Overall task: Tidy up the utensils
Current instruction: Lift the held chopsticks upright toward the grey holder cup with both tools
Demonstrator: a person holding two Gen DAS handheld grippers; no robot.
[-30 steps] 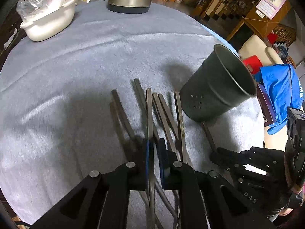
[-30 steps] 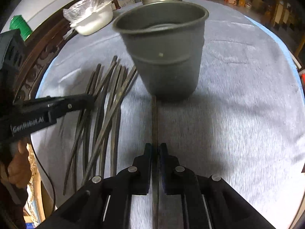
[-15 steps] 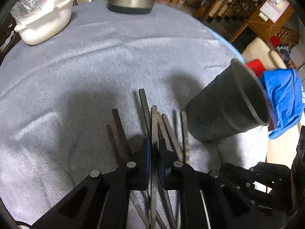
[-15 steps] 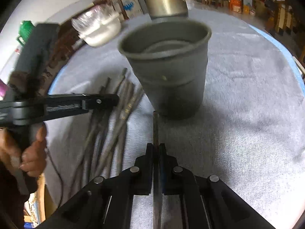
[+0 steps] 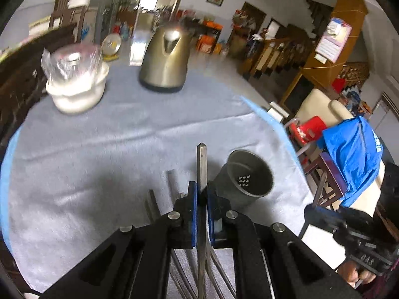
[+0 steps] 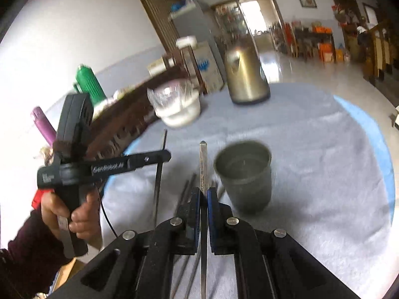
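Two grippers, each clamped on one metal chopstick; the left gripper (image 5: 202, 196) pinches a chopstick (image 5: 201, 164) between blue pads, its pointed tip clear of the grey cloth (image 5: 99, 149); the right gripper (image 6: 204, 196) grips a second chopstick (image 6: 203, 164) the same way, near the dark perforated cup (image 6: 245, 177) standing upright on the cloth; the loose chopsticks (image 5: 172, 182) lie on the cloth just left of the cup; a hand (image 6: 74, 214) carries the left gripper; at the far edge, a brass-coloured kettle (image 5: 165, 59) and a white covered pot (image 5: 77, 87).
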